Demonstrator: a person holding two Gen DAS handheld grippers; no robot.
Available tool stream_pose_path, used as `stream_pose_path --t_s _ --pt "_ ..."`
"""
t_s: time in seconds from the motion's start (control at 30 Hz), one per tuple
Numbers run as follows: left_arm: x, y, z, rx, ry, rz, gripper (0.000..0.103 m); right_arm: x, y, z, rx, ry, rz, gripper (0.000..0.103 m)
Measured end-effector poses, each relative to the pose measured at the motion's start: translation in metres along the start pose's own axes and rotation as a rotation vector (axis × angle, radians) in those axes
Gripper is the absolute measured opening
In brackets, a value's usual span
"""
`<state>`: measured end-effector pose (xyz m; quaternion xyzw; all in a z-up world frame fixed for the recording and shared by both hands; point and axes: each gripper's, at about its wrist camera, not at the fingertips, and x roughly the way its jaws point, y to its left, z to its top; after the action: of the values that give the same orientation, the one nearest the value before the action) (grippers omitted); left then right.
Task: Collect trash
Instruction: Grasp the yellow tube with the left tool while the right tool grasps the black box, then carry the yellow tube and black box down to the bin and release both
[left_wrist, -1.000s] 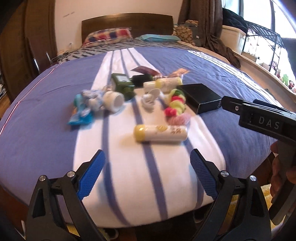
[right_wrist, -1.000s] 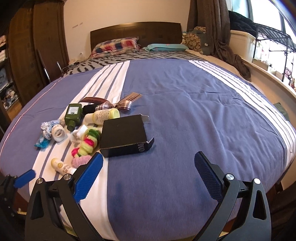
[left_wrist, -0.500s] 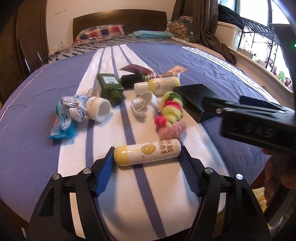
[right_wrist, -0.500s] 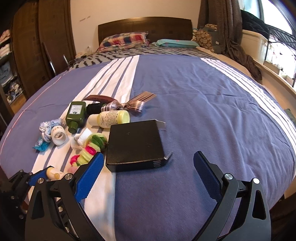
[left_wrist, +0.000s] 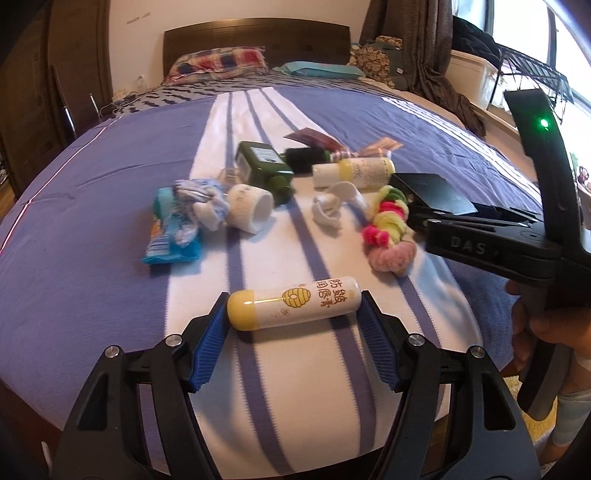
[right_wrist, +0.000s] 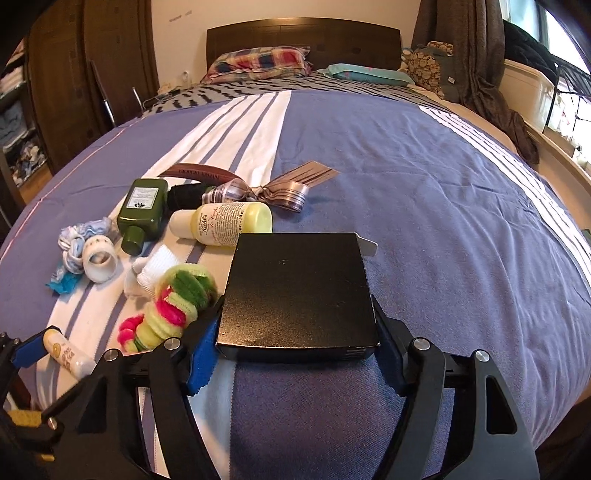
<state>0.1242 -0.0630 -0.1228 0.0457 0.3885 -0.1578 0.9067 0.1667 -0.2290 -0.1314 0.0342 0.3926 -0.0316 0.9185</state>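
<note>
My left gripper (left_wrist: 293, 314) is closed around a white tube with a yellow cap and a bee print (left_wrist: 293, 308), lying on the striped bedspread (left_wrist: 332, 387); both blue pads touch its ends. My right gripper (right_wrist: 295, 345) straddles a flat black box (right_wrist: 299, 295), its pads against the box's near sides. The box also shows in the left wrist view (left_wrist: 430, 192), and the tube in the right wrist view (right_wrist: 68, 354).
Further back lie a green bottle (left_wrist: 264, 166), a yellow lotion bottle (left_wrist: 354, 171), a white roll (left_wrist: 249, 206), a blue wrapper (left_wrist: 166, 240), white scraps (left_wrist: 332, 206), fluffy hair ties (left_wrist: 388, 229), a ribbon bow (right_wrist: 273, 192) and pillows (right_wrist: 258, 61).
Both grippers moved forward and narrowed. The left one came to the tube and closed on its ends; the right one came to the black box and closed against its sides.
</note>
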Motion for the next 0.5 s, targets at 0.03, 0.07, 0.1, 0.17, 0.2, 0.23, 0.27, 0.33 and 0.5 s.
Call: stream_pose_path --t_s 0.03,0.07,0.1,0.17,0.2,0.23,0.27,0.33,0.5 --pt "-0.003 0.001 0.000 -0.003 -0.006 0.001 0.065 -0.003 -0.001 -0.001 0.004 -0.004 -0.004 0.072" --pt "-0.006 0.002 0.000 -0.005 -0.012 0.003 0.065 -0.006 -0.002 -0.001 0.006 -0.007 -0.007 0.072" --pt "-0.010 0.002 0.000 -0.006 -0.018 0.005 0.065 -0.011 -0.004 -0.001 0.011 -0.015 -0.011 0.071" --pt "-0.018 0.002 -0.001 -0.006 -0.036 0.007 0.065 -0.025 -0.005 -0.003 0.016 -0.040 -0.017 0.071" --pt "-0.027 0.002 -0.001 -0.008 -0.054 0.009 0.065 -0.031 -0.006 -0.003 0.016 -0.053 -0.020 0.071" --pt "-0.033 0.002 -0.001 -0.010 -0.067 0.011 0.065 -0.042 -0.004 -0.004 0.014 -0.074 -0.023 0.071" --pt "-0.039 0.003 -0.001 -0.011 -0.079 0.012 0.065 -0.049 -0.004 -0.005 0.012 -0.086 -0.026 0.071" --pt "-0.057 0.004 -0.001 -0.017 -0.114 0.021 0.065 -0.073 0.002 -0.008 -0.006 -0.126 -0.029 0.071" --pt "-0.093 0.005 -0.007 -0.028 -0.172 0.034 0.065 -0.121 0.013 -0.017 -0.041 -0.197 -0.021 0.071"
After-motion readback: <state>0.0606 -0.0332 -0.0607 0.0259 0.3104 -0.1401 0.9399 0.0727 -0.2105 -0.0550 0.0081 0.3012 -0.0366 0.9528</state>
